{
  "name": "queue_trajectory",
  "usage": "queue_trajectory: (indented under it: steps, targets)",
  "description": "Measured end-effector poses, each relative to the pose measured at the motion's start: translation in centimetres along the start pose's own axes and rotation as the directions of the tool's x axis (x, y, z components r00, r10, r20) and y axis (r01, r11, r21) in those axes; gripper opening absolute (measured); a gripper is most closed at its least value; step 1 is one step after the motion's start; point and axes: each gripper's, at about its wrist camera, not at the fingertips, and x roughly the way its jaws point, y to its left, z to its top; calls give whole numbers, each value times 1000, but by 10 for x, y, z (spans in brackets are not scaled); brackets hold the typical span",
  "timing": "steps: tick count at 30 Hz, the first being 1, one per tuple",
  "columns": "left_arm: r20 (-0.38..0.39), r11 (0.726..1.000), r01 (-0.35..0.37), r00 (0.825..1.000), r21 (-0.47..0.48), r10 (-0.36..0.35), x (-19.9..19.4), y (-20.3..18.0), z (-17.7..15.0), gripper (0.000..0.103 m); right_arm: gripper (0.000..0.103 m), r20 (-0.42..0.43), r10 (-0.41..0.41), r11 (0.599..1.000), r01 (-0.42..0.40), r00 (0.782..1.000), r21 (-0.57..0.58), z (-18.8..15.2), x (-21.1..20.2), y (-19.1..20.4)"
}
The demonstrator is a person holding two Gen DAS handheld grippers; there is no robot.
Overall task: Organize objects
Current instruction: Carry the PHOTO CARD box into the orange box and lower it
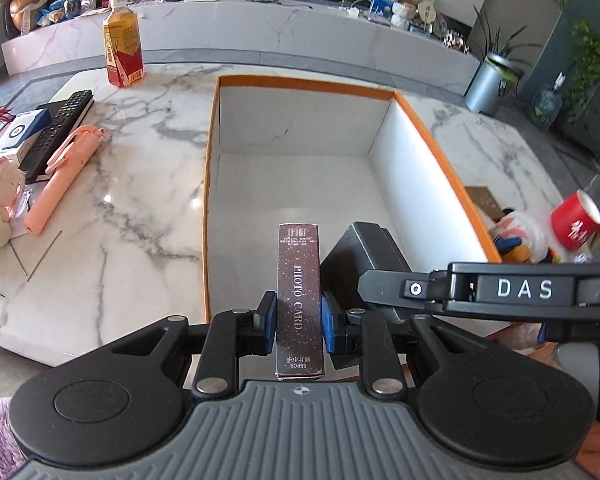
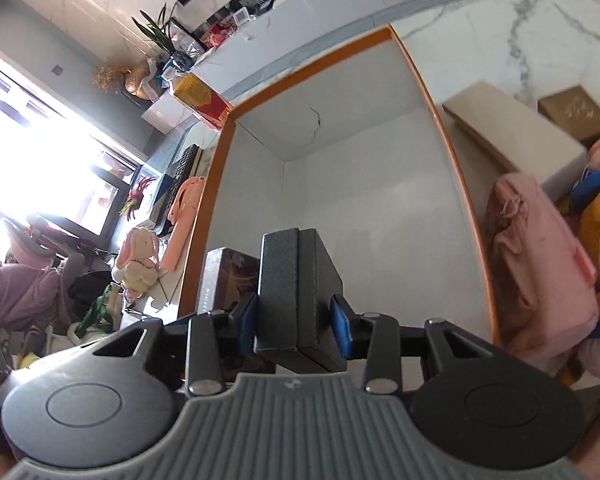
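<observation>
Both loads hang over the near end of the orange-rimmed box on the table; left hand-held gripper clamped on the photo card box, right hand-held gripper clamped on the black case; next, I judge, lower and release inside.

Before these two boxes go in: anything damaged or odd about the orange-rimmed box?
One thing: the orange-rimmed box has a thin dark crack or crease on its far inner wall, also seen from the right wrist. Otherwise its floor looks bare and clean. The photo card box and black box sit straight in their grippers.
</observation>
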Motion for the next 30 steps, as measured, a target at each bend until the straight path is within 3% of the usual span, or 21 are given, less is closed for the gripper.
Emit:
queue_trajectory:
  steps: [5, 13, 19, 23, 25, 30]
  targets:
    - [-44, 997, -54, 997, 58, 57, 10, -6, -4, 26, 41, -18, -6, 1000, 6, 1000, -15, 0, 13, 1]
    - [-83, 981, -136, 985, 135, 148, 20, -16, -4, 28, 41, -115, -4, 1000, 1, 993, -26, 5, 45, 5]
    - [-89, 979, -148, 983, 143, 162, 21, -15, -1, 26, 41, -160, -9, 1000, 7, 987, -17, 6, 58, 1]
    - [-75, 978, -138, 986, 156, 151, 16, -13, -1, 37, 41, -177, -12, 999, 6, 984, -32, 4, 59, 2]
    - [-71, 983, -105, 991, 154, 117, 8, -10, -2, 47, 41, -184, -11, 999, 4, 983, -39, 4, 60, 3]
    - [-17, 992, -29, 999, 121, 31, -25, 5, -7, 55, 41, -188, -39, 993, 17, 981, -116, 4, 57, 13]
